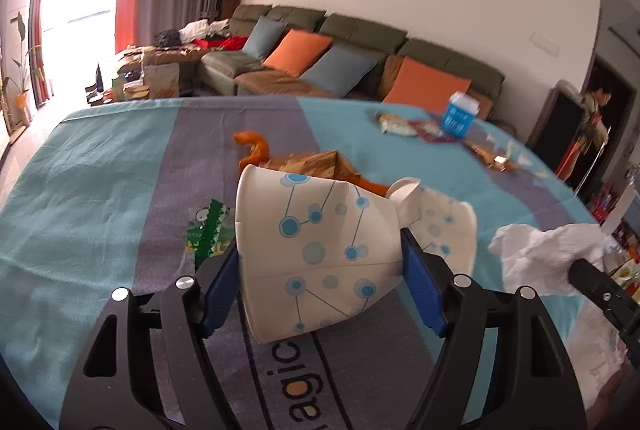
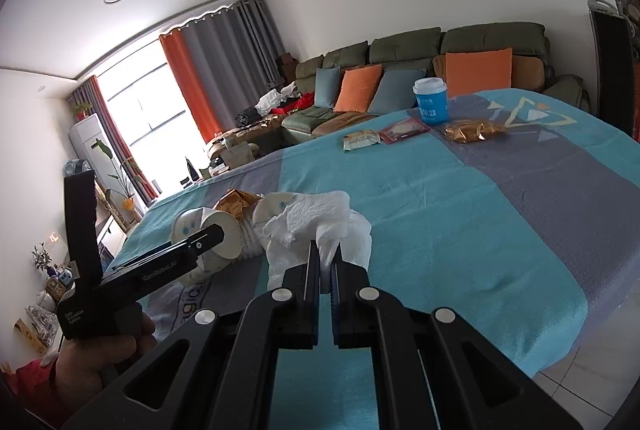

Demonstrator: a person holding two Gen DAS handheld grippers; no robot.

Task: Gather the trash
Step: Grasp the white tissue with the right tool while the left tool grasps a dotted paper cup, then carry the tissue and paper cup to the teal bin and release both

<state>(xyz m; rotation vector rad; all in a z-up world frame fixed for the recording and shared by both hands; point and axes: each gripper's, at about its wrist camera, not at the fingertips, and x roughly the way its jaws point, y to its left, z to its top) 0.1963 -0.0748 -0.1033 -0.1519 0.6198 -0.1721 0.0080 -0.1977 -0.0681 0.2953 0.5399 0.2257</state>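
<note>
Left gripper [image 1: 320,262] jaws apart — right gripper [image 2: 327,258] jaws clamped.

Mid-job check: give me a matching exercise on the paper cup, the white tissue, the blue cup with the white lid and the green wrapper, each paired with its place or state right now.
Things:
1. paper cup
2. white tissue
3. blue cup with white lid
4. green wrapper

Places or states:
A. upright at the far end of the tablecloth
B. lying flat beside the left gripper's finger
C. on its side between the left gripper's blue pads
D. pinched in the right gripper

Pairs: 1-C, 2-D, 3-A, 4-B
</note>
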